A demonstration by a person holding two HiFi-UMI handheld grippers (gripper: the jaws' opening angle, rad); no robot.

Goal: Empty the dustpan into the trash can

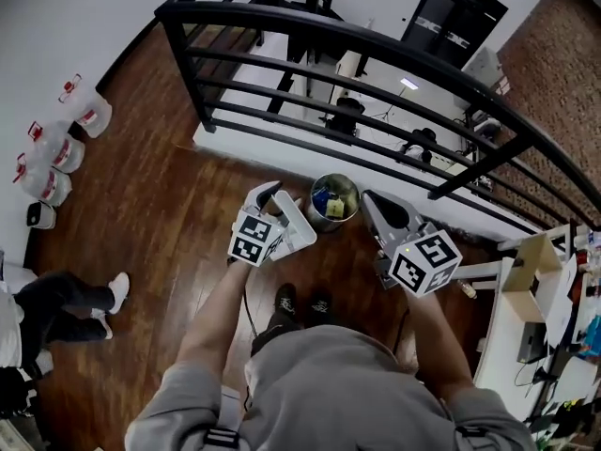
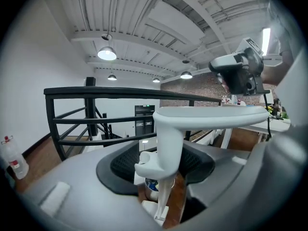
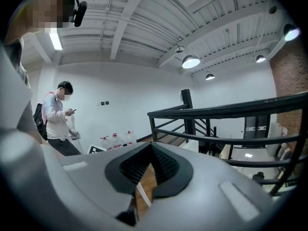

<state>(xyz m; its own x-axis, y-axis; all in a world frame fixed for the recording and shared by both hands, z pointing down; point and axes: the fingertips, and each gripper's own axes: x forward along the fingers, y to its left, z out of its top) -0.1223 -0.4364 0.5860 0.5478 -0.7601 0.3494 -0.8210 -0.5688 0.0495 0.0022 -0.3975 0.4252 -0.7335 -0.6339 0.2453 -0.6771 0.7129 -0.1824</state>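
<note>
Item under inspection: a white plastic dustpan (image 1: 293,225), moulded, with an upright stem that turns into a flat horizontal bar. It is held off the ground in the left gripper (image 1: 270,195). That gripper's jaws stand part-way apart and are clamped on either side of the white stem. The dustpan hangs just beside the near-left rim of a small round metal trash can (image 1: 329,225), which holds blue and yellow rubbish. From the head view I cannot tell whether the two touch. The right gripper (image 1: 374,201) is raised just right of the can. Its jaws are drawn together to a point with nothing between them, and only floor shows through the narrow gap behind the tips. The can stands on a dark polished wooden floor (image 1: 169,205), close to the floor's far edge. A white ledge and a black metal railing (image 1: 376,45) with horizontal bars run along that edge. Clear water bottles with red caps (image 1: 56,153) are lined up along the floor's left edge, against a white wall. A seated person's dark-trousered legs (image 1: 56,308) in white shoes extend in from the left. A white desk (image 1: 507,336) with clutter on it occupies the right side. A brick wall (image 1: 554,54) shows beyond the railing. Round pendant lamps (image 2: 107,53) hang from a white beamed ceiling. A standing person (image 3: 57,117) is looking at a phone by the bottles.
</note>
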